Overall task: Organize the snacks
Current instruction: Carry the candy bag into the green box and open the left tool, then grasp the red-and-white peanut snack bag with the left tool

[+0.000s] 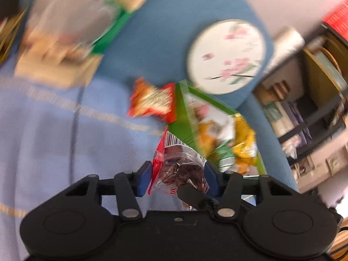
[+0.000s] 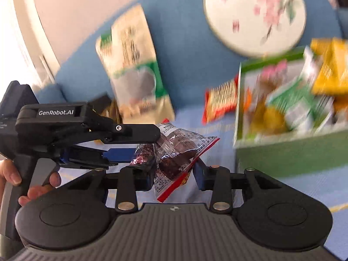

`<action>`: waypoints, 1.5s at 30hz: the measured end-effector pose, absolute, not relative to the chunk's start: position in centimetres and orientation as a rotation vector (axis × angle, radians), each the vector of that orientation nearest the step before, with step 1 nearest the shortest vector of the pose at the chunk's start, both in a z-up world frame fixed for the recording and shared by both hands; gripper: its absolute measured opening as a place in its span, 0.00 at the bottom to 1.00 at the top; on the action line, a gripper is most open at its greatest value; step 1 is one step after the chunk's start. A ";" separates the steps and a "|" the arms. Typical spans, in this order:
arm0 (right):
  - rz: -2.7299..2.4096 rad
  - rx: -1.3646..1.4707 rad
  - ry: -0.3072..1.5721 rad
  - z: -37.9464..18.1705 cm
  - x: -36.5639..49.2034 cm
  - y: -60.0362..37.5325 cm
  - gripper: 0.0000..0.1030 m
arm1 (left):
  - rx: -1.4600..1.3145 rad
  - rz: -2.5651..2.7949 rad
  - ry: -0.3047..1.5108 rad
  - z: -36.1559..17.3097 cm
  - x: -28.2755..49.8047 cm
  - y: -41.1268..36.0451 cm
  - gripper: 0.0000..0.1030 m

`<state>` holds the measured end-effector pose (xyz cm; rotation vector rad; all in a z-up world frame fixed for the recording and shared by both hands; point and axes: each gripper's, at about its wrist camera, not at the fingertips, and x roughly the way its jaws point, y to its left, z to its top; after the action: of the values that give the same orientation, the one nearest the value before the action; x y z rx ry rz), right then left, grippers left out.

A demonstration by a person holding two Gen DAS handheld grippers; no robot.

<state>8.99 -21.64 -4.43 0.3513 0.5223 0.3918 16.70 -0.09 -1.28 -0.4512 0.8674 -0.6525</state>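
Note:
A clear snack packet with red edges and dark brown pieces (image 1: 180, 165) sits between the blue pads of my left gripper (image 1: 177, 176), which is shut on it. In the right wrist view the same packet (image 2: 176, 154) hangs between the fingers of my right gripper (image 2: 174, 174), whose jaws stand open around it. The left gripper (image 2: 152, 145) reaches in from the left and pinches the packet. A green box (image 2: 282, 156) full of mixed snack packs stands to the right; it also shows in the left wrist view (image 1: 184, 117).
A red-orange snack pack (image 2: 221, 100) lies beside the green box. A large beige and green pouch (image 2: 134, 65) lies on the blue cloth. A round floral plate (image 2: 254, 15) sits behind. Shelves (image 1: 304, 108) stand at the right in the left wrist view.

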 end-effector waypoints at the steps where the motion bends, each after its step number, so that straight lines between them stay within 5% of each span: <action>1: 0.380 0.350 0.495 -3.9 8.8 -22.2 0.62 | -0.438 -0.665 0.853 -0.5 16.8 -0.8 0.52; 31: -0.031 0.394 0.250 -1.8 11.6 -39.3 0.63 | -0.243 -0.850 0.761 3.5 24.2 -24.7 0.63; 32: -0.044 0.368 0.252 -2.3 11.9 -39.3 0.64 | -0.219 -0.836 0.767 3.0 24.4 -25.2 0.64; 34: -0.072 0.317 0.290 -2.9 12.5 -39.1 0.83 | -0.169 -0.789 0.756 2.2 24.4 -25.5 1.00; 35: -0.080 0.309 0.309 -3.0 12.6 -39.0 1.00 | -0.158 -0.757 0.736 2.1 24.2 -25.2 1.00; 45: -0.061 0.199 0.267 -1.7 10.2 -35.7 1.00 | -0.210 -0.682 0.689 3.4 23.1 -17.7 1.00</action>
<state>10.16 -35.68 -1.69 0.1987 0.2668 -0.0615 23.09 -17.73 3.43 -0.2099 0.6894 -0.6817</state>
